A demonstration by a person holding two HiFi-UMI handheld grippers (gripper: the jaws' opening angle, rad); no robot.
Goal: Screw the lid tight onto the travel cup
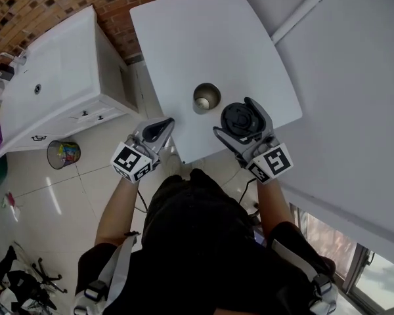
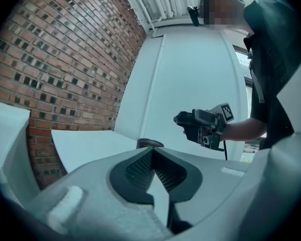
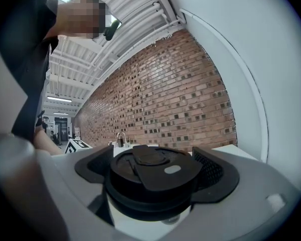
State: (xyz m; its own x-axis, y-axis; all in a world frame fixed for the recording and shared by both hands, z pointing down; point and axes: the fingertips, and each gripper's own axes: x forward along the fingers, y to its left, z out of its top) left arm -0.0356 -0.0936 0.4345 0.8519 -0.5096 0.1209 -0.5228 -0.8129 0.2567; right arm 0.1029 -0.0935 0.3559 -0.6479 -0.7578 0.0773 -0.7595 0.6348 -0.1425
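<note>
The open steel travel cup stands upright on the white table, near its front edge. My right gripper is just right of the cup, above the table edge, shut on the black lid. In the right gripper view the lid sits flat between the wide-set pads. My left gripper hovers shut and empty to the cup's left, off the table's front edge. The left gripper view shows its closed jaws, the cup's rim just beyond, and the right gripper further right.
A white sink cabinet stands left of the table against a brick wall. A mesh waste bin sits on the tiled floor below it. A white wall runs along the table's right side.
</note>
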